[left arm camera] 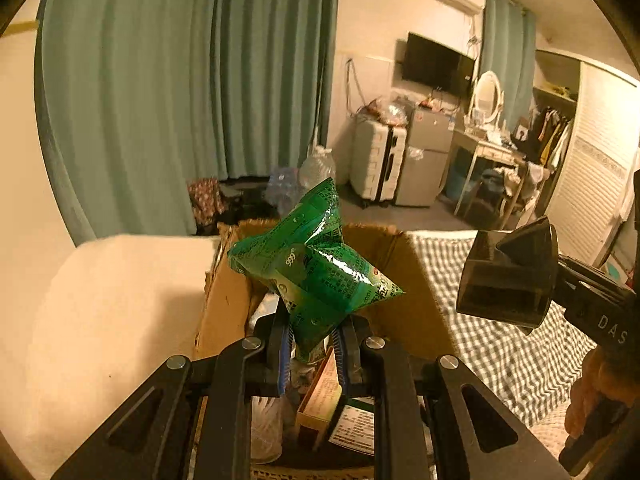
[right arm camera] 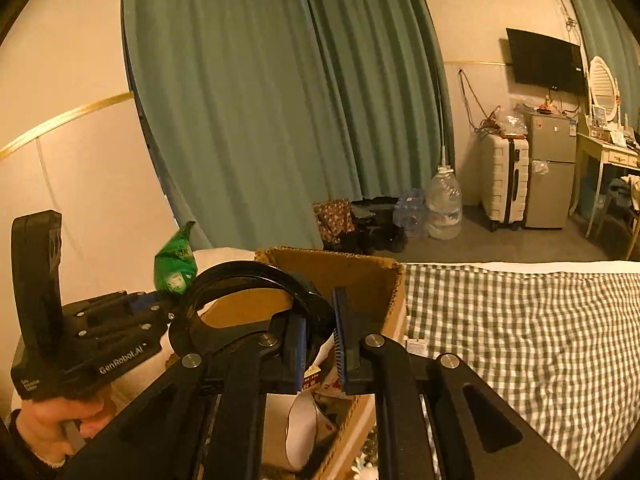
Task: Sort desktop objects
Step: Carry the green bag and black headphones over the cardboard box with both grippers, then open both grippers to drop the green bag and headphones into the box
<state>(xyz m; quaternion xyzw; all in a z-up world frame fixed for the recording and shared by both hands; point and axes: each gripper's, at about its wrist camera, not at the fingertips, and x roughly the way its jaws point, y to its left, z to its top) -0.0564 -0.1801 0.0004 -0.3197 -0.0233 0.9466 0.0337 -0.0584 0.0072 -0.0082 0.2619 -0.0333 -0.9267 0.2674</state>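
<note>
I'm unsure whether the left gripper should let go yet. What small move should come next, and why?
Probably lower the green packet a little further, then release. The left gripper is shut on its bottom edge, directly above the open cardboard box, which already holds other items; the packet is above the rim, not inside.

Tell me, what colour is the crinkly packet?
Green, with white print; the packet shows best in the left wrist view.

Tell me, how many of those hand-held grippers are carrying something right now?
2. The left hand-held gripper pinches a green packet above the cardboard box. The right hand-held gripper clamps the wall of a black cup-like container beside it, also over the box.
</note>
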